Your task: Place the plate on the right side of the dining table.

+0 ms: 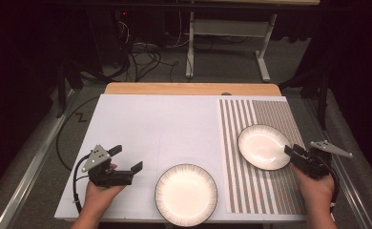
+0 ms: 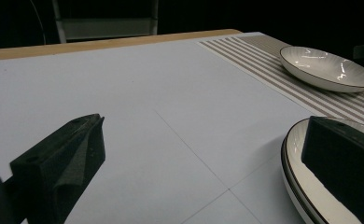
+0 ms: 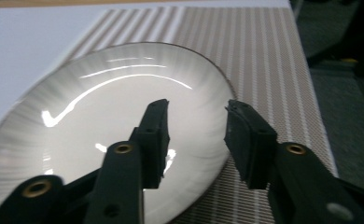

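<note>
A white plate with a dark rim (image 1: 186, 193) (image 2: 301, 182) lies on the white board near the front edge. A second plate of the same kind (image 1: 263, 146) (image 2: 327, 67) (image 3: 91, 107) rests on the striped placemat (image 1: 270, 114) (image 3: 264, 56). My left gripper (image 1: 126, 159) (image 2: 203, 123) hovers just left of the near plate, open wide and holding nothing; its right jaw hangs over that plate's rim. My right gripper (image 1: 291, 151) (image 3: 197, 106) is open at the far plate's right edge, one jaw over the plate and the other over the mat.
The white board (image 1: 150, 124) covers most of a wooden table (image 1: 189, 89). Beyond the table are a tangle of cables (image 1: 141, 52) on the floor and a white table frame (image 1: 227, 33). Metal rails run along both sides.
</note>
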{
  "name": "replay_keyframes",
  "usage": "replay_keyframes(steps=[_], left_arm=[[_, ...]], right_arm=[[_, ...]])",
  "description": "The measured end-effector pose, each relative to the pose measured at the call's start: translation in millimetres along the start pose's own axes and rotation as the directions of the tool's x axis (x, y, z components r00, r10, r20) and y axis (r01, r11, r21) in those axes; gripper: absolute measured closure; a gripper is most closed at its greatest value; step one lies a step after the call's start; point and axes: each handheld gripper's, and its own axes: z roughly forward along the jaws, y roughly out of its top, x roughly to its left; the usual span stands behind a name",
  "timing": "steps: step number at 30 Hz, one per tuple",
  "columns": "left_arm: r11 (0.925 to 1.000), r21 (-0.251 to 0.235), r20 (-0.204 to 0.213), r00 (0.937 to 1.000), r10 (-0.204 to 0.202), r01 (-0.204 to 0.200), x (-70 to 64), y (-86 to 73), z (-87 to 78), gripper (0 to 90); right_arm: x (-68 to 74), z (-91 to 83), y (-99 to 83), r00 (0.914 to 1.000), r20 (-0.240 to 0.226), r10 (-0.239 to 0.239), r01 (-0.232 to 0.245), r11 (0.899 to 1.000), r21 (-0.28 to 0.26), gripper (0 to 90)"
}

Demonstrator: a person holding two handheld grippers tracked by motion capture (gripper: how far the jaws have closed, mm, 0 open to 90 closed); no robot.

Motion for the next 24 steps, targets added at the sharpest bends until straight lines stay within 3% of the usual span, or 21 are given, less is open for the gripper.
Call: replay_keyframes(steps=[5, 10, 17, 24], left_arm=[[1.0, 0.002, -0.001, 1.0, 0.007, -0.007, -1.1, -0.1, -0.2, 0.1], [1.0, -0.003, -0.001, 1.0, 0.002, -0.002, -1.0, -0.6, -1.1, 0.1], [1.0, -0.007, 0.002, 1.0, 0.002, -0.002, 0.9, -2.0, -3.6, 0.2], [0.9999, -0.013, 0.003, 1.0, 0.0, 0.0, 1.2, -2.6, -4.6, 0.1]], right_arm=[[17.5, -10.2, 2.2, 0.9954, -0.073, -0.062, 0.058, 0.997, -0.057, 45.8], [45.0, -16.9, 5.5, 0.9821, -0.137, -0.129, 0.115, 0.988, -0.104, 35.1], [85.4, -23.2, 6.1, 0.9455, -0.254, -0.204, 0.172, 0.975, -0.141, 24.7], [116.7, -31.2, 3.2, 0.9172, -0.309, -0.252, 0.206, 0.963, -0.173, 10.5]])
